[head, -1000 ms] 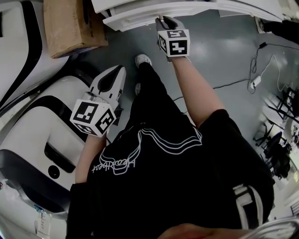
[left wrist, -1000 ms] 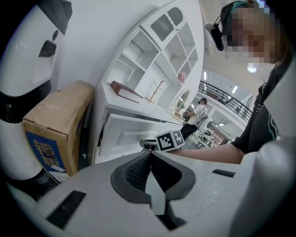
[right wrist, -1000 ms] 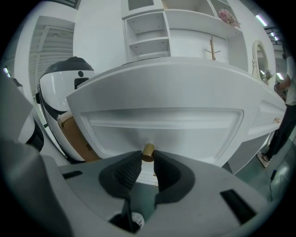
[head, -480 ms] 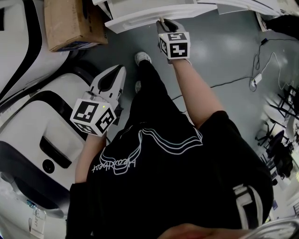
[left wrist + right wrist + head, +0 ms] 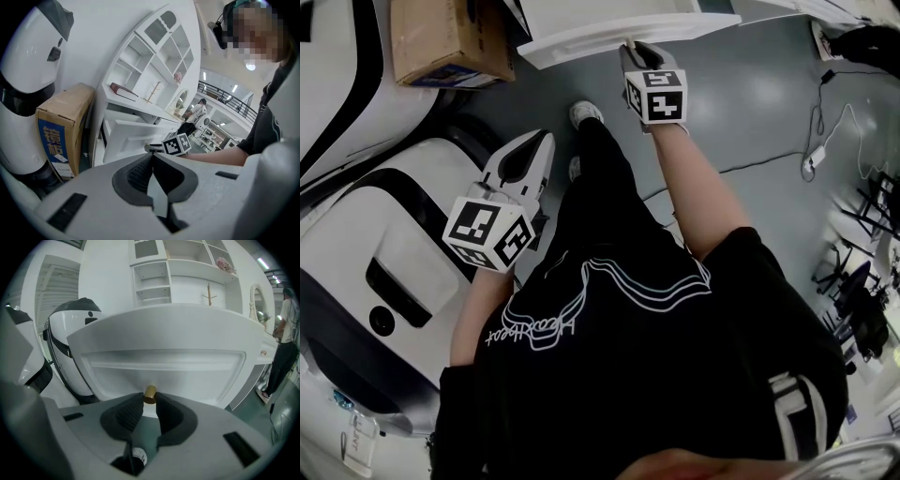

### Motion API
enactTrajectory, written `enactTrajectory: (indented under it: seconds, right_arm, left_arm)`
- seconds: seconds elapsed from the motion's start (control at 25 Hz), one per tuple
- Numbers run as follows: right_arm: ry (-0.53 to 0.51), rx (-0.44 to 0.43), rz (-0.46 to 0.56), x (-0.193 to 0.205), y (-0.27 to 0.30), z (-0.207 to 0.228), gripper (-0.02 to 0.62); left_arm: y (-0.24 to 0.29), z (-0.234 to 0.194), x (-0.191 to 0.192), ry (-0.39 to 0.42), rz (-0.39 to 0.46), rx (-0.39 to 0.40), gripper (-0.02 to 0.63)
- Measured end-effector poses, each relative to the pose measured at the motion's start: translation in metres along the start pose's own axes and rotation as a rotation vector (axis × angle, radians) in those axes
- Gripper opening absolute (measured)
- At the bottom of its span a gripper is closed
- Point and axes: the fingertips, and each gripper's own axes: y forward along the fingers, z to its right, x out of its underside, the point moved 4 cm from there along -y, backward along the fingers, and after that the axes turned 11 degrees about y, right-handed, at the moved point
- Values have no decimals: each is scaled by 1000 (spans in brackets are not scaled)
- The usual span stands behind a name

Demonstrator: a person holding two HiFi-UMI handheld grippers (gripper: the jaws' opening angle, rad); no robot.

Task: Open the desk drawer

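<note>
Two grippers show in my feed, and only one is on the task. The right gripper (image 5: 630, 47) has its jaws clamped on the small brass knob (image 5: 150, 393) at the middle of the desk drawer (image 5: 164, 364) front. One dark ribbed pad presses on each side of the knob, which pokes up just past the jaw tips. In the head view the drawer's white front lies along the top edge, with the right arm stretched straight up to it.

The left gripper (image 5: 546, 141) hangs well back from the drawer, below and to its left, over a white machine housing (image 5: 384, 244) with black trim. Its jaws are together, with nothing between them.

From the left gripper view I see the drawer standing forward of the white desk (image 5: 154, 56), and the right gripper's marker cube (image 5: 176, 144) sits at the drawer's front. A book (image 5: 124, 91) lies on the surface above the drawer. A cardboard box (image 5: 61, 126) with blue print stands to the left of the drawer, beside the desk. My operator's shoe (image 5: 587, 116) is planted on the grey floor (image 5: 750, 94) just below the drawer's front edge. A black cable (image 5: 769, 167) trails across the floor well to the right of the drawer.
</note>
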Motion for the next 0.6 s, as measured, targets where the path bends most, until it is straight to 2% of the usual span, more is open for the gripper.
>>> enactTrajectory:
  seconds: [0.6]
  right_arm:
    - [-6, -19, -3, 29, -32, -2, 89]
  left_arm:
    - [-8, 26, 29, -31, -3, -3, 5]
